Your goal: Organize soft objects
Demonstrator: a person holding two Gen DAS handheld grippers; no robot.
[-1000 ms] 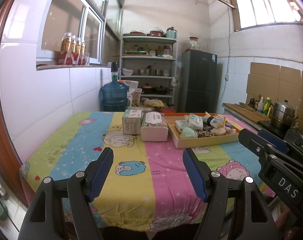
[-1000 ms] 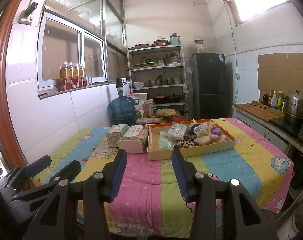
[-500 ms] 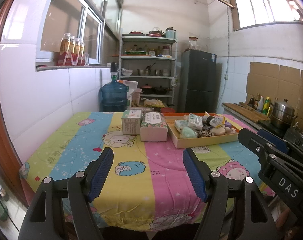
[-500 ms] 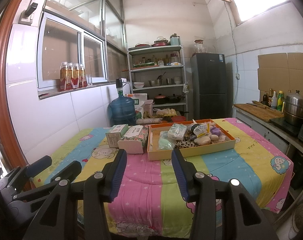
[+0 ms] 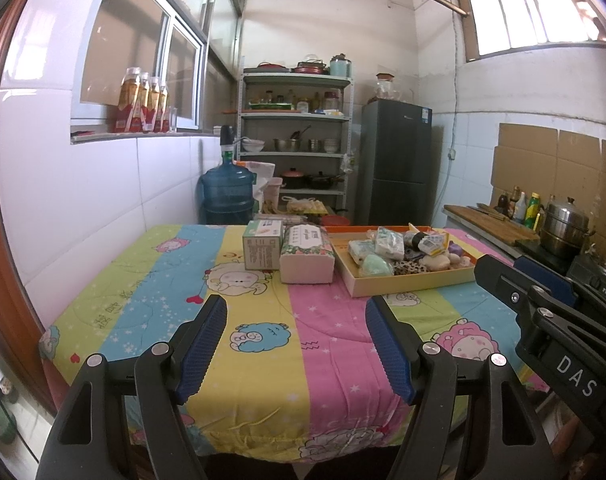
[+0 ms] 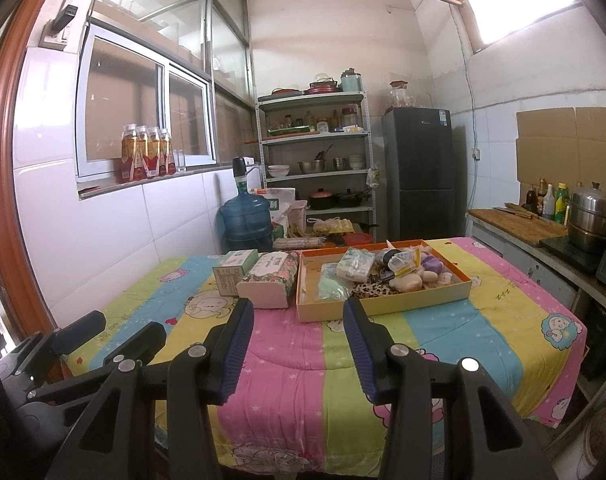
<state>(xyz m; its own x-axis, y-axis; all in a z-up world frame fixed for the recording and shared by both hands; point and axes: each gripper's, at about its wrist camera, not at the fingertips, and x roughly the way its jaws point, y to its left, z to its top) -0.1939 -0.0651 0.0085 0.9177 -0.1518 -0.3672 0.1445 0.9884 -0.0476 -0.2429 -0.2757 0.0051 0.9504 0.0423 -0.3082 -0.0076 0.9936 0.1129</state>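
Note:
An orange tray [image 5: 407, 285] [image 6: 383, 305] sits at the far right of the table with several soft items heaped in it: a green sponge [image 5: 377, 265] [image 6: 330, 285], a tissue pack [image 6: 357, 264], a leopard-print cloth [image 6: 369, 289]. A floral tissue pack [image 5: 307, 254] [image 6: 267, 280] and a green-white box [image 5: 262, 245] [image 6: 233, 271] stand left of the tray. My left gripper [image 5: 296, 312] and right gripper [image 6: 298, 314] are open and empty, held over the table's near edge, well short of the tray.
The table wears a striped cartoon cloth [image 5: 259, 344]. A white tiled wall [image 5: 83, 208] runs along the left. A blue water jug [image 5: 227, 194], a metal shelf [image 5: 297, 136] and a fridge [image 5: 395, 168] stand behind. A counter with a steel pot [image 5: 565, 228] is right.

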